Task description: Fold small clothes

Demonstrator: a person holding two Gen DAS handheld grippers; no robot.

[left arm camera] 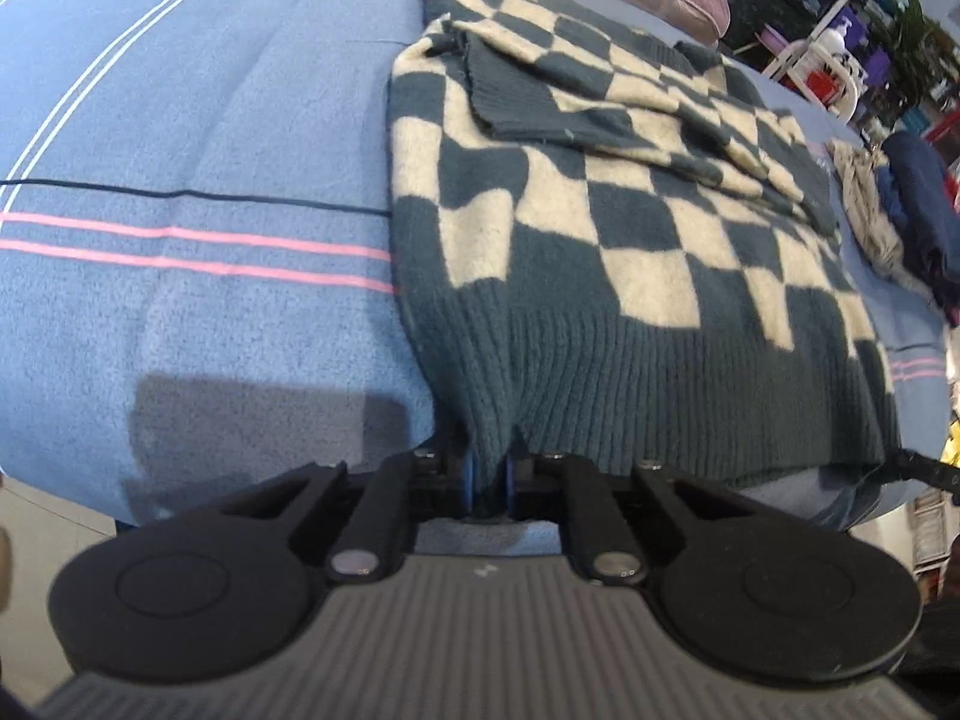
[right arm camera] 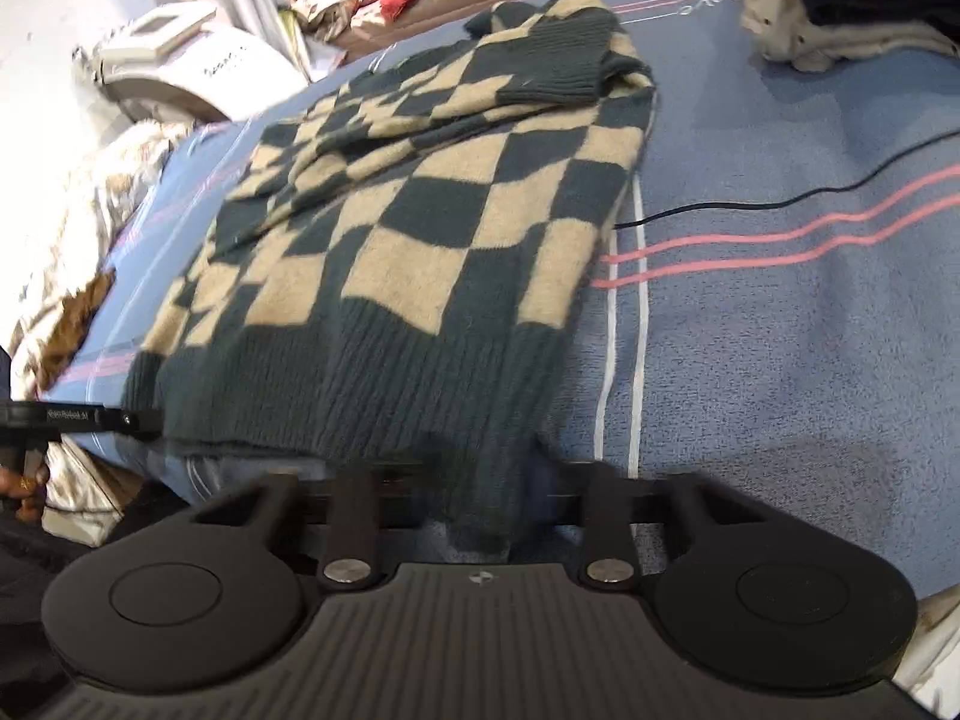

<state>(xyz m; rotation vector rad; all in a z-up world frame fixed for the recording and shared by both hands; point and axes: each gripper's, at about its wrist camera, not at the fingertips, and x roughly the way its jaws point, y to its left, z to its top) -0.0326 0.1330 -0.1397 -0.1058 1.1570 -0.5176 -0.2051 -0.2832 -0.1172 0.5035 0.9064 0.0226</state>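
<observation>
A dark green and cream checkered knit sweater (left arm camera: pixel 600 228) lies flat on a blue blanket (left arm camera: pixel 180 150), sleeves folded across its upper part. My left gripper (left arm camera: pixel 491 480) is shut on the ribbed hem at the sweater's near left corner. In the right wrist view the sweater (right arm camera: pixel 420 210) lies ahead, and my right gripper (right arm camera: pixel 489 498) has the ribbed hem at the near right corner lying between its jaws, which stand fairly wide apart. The left gripper's tip (right arm camera: pixel 90 417) shows at the left of the hem.
A thin black cable (left arm camera: pixel 180 195) runs across the blanket to the sweater's side. A pile of other clothes (left arm camera: pixel 900 210) lies beyond the sweater. Bedding and a white appliance (right arm camera: pixel 180 66) sit off the blanket's edge. Pink and white stripes cross the blanket (right arm camera: pixel 810 330).
</observation>
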